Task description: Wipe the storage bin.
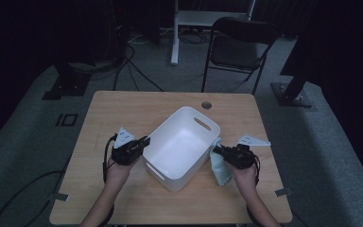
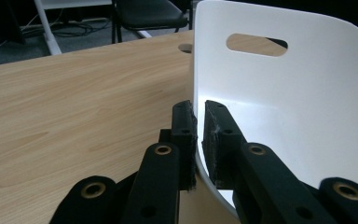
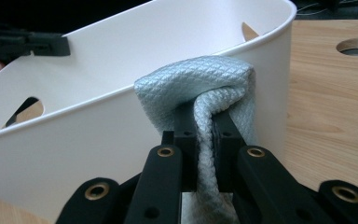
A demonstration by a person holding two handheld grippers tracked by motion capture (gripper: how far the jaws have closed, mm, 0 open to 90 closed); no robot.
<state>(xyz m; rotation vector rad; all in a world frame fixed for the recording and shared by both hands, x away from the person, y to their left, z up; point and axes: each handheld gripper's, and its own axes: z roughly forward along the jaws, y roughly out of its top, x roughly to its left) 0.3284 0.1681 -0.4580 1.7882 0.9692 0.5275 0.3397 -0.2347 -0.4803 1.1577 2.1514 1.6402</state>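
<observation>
Nearest the person, the right claw (image 3: 204, 135) is clamped on a fold of the pale blue cloth (image 3: 200, 84), which is bunched against the outside of the white bin (image 3: 98, 121) just below its rim, the rest hanging toward the wooden surface (image 1: 123, 106). Across the bin, the left claw (image 2: 199, 133) pinches the bin's wall, steadying it. The step in hand seems to be putting the cloth into the bin; next, it likely needs lifting over the rim before release.
</observation>
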